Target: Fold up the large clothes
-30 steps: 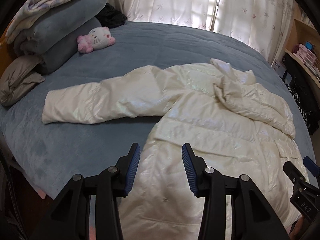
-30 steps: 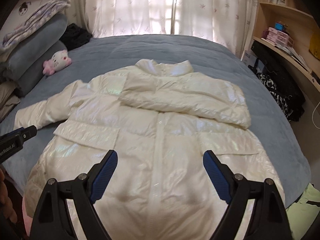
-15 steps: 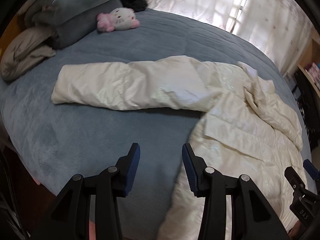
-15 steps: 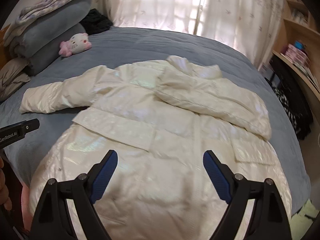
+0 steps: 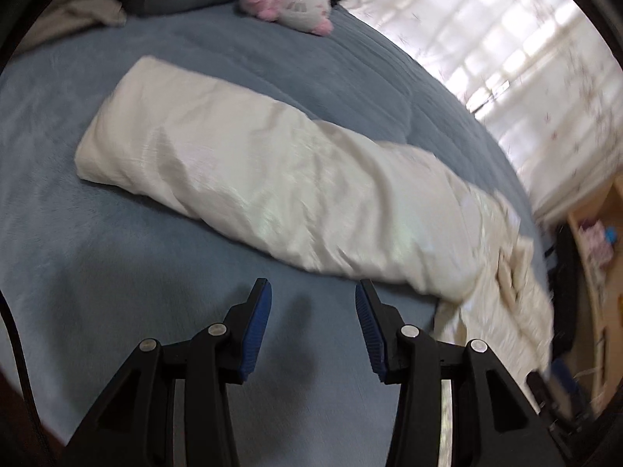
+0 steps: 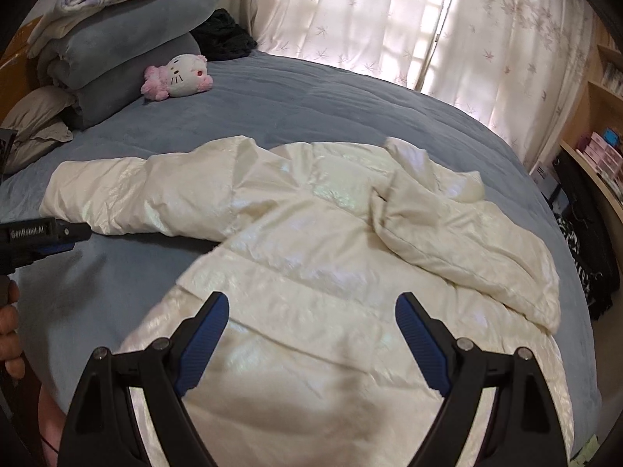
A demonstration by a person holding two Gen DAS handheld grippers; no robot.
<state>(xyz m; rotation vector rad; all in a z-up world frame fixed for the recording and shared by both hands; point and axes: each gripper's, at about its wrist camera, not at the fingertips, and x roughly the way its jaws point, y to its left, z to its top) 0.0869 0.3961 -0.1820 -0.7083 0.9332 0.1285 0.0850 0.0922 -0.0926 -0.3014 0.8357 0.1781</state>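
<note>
A shiny cream puffer jacket (image 6: pixel 331 257) lies spread on a blue bed (image 6: pixel 311 97). One sleeve (image 5: pixel 249 179) stretches out to the left; the other sleeve (image 6: pixel 467 241) is folded across the chest. My left gripper (image 5: pixel 313 295) is open with nothing between its fingers, over bare blue cover just short of the outstretched sleeve. My right gripper (image 6: pixel 311 307) stands wide open above the jacket's lower body, nothing in it. The left gripper's body (image 6: pixel 35 237) shows at the left edge of the right wrist view.
A pink and white plush toy (image 6: pixel 179 78) lies by stacked grey pillows and folded bedding (image 6: pixel 117 39) at the head of the bed. White curtains (image 6: pixel 389 19) hang behind. Wooden shelves (image 6: pixel 599 148) and dark clothes stand at the right. A person's hand (image 6: pixel 7 334) shows at lower left.
My left gripper has swung left and down, from over the jacket's body to the bed near the outstretched sleeve, and rolled. My right gripper has shifted left over the jacket. Neither took hold of anything.
</note>
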